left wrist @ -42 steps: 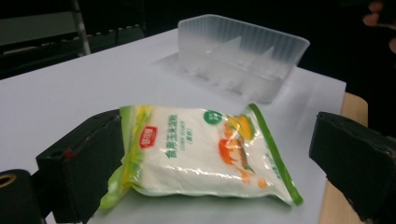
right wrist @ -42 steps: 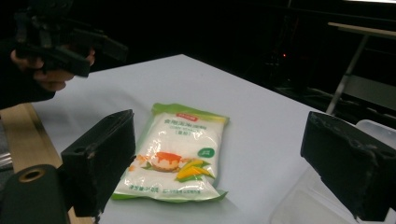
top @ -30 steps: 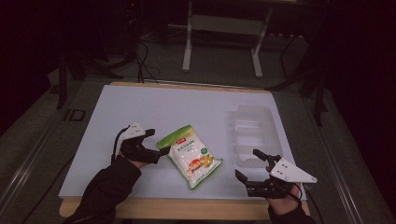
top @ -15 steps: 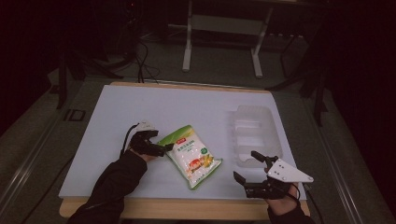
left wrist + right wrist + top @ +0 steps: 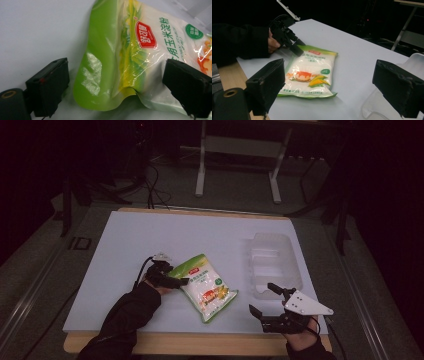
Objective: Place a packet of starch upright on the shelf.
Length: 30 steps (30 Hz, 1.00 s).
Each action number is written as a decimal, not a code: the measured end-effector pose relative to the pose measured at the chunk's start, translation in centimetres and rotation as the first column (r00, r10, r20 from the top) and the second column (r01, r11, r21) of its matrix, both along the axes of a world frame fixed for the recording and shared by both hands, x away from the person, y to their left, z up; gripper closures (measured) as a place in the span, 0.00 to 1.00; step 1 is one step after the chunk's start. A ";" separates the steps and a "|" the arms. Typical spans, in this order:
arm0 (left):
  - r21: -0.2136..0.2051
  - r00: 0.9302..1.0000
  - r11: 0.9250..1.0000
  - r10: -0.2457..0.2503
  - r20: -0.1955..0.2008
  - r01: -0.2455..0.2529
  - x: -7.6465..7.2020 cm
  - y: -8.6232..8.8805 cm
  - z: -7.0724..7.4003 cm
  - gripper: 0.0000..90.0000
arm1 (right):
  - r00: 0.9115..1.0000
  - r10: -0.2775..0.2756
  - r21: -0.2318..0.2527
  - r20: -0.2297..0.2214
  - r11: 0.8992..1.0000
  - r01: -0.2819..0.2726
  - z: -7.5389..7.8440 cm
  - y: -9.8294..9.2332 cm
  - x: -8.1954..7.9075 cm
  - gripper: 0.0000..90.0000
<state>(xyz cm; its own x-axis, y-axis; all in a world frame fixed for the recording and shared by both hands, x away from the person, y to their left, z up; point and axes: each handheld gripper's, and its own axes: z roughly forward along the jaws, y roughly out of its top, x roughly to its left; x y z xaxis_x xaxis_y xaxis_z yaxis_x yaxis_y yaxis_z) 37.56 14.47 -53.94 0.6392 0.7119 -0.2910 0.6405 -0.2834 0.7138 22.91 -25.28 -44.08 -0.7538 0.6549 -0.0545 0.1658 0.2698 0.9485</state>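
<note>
A green and white bag of corn starch (image 5: pixel 205 287) lies flat on the white table top (image 5: pixel 150 235). My left gripper (image 5: pixel 176 280) is at the bag's green top edge, open. In the left gripper view that bag edge (image 5: pixel 100 75) sits between the two spread jaws, not pinched. My right gripper (image 5: pixel 261 298) hovers open near the front edge, to the right of the bag and apart from it. The right gripper view looks across the bag (image 5: pixel 312 72) to the left gripper (image 5: pixel 295 47), with my right gripper (image 5: pixel 332 86) holding nothing.
A clear plastic tray (image 5: pixel 272 262) stands on the table's right side, just beyond my right gripper; its rim (image 5: pixel 412 62) shows in the right gripper view. A metal stand (image 5: pixel 237 165) and cables are on the dark floor behind the table.
My left gripper has slid right until its jaws straddle the bag's top edge. The right gripper has barely shifted and the bag lies where it was.
</note>
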 end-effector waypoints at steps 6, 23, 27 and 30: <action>-0.029 0.995 0.995 -0.096 -0.025 0.095 -0.3 -0.4 0.0 0.51 | 1.000 0.001 -0.001 -0.003 1.000 -0.001 -0.1 0.1 0.1 0.12; 0.106 0.989 0.987 -0.131 0.070 0.123 -1.8 -2.5 2.5 0.90 | 1.000 -0.005 0.009 -0.025 1.000 0.006 -0.1 -0.2 0.3 0.16; 0.106 0.984 0.985 -0.146 0.103 0.135 -2.3 -2.6 4.1 0.91 | 1.000 -0.007 0.014 -0.019 1.000 0.008 0.0 -0.3 0.3 0.16; 0.097 0.979 0.984 -0.160 0.127 0.148 -2.8 -2.8 5.3 0.91 | 1.000 -0.003 0.012 -0.020 1.000 0.004 0.0 -0.3 0.3 0.16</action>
